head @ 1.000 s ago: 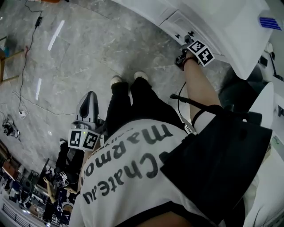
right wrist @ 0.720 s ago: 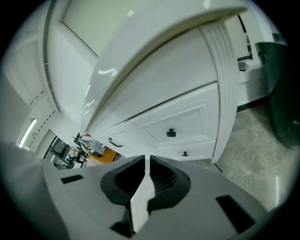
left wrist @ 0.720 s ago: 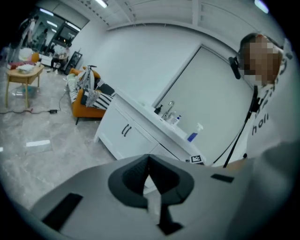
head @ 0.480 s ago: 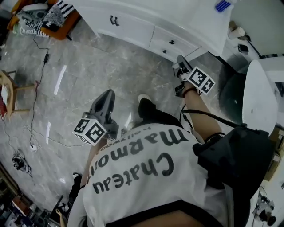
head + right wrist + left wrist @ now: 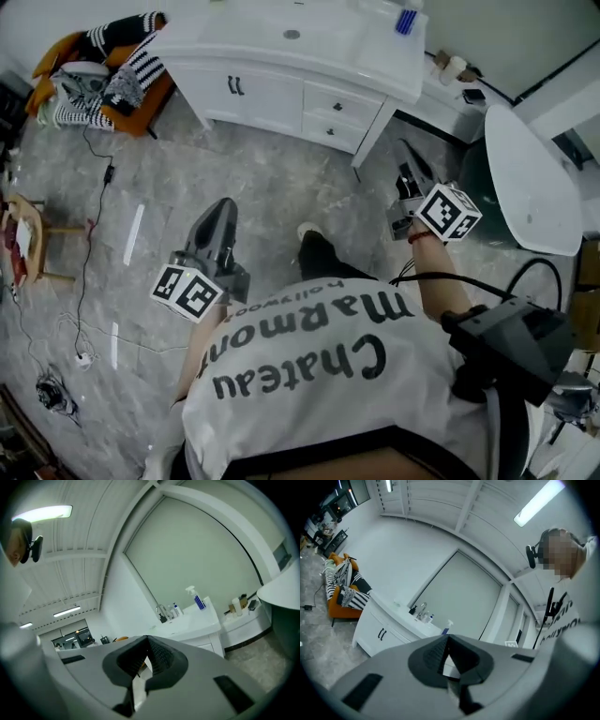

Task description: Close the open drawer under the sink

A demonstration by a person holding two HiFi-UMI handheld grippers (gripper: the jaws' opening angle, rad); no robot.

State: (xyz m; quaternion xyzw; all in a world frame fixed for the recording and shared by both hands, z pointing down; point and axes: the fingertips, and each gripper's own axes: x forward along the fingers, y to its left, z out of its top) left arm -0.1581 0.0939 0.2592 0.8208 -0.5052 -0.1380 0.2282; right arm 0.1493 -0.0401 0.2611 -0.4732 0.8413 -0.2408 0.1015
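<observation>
Two drawers (image 5: 343,103) flush, lengthwise along the vanity (image 5: 281,47) front; left tool (image 5: 221,208), right tool (image 5: 407,178) closed, empty.

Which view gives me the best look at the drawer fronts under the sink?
The head view: both drawers show whole from above, fronts seemingly flush. The left gripper view shows only the cabinet doors; the left gripper hides the drawers. The right gripper view shows just a sliver under the countertop.

— What's beneath the left tongs (image 5: 449,641) and right tongs (image 5: 148,641)?
— A grey veined stone floor (image 5: 281,183), glossy. Ahead, the white sink cabinet (image 5: 272,98) looks smooth, lacquered.
— The tongs themselves?
— Matt grey plastic, ribbed pads (image 5: 160,656).
</observation>
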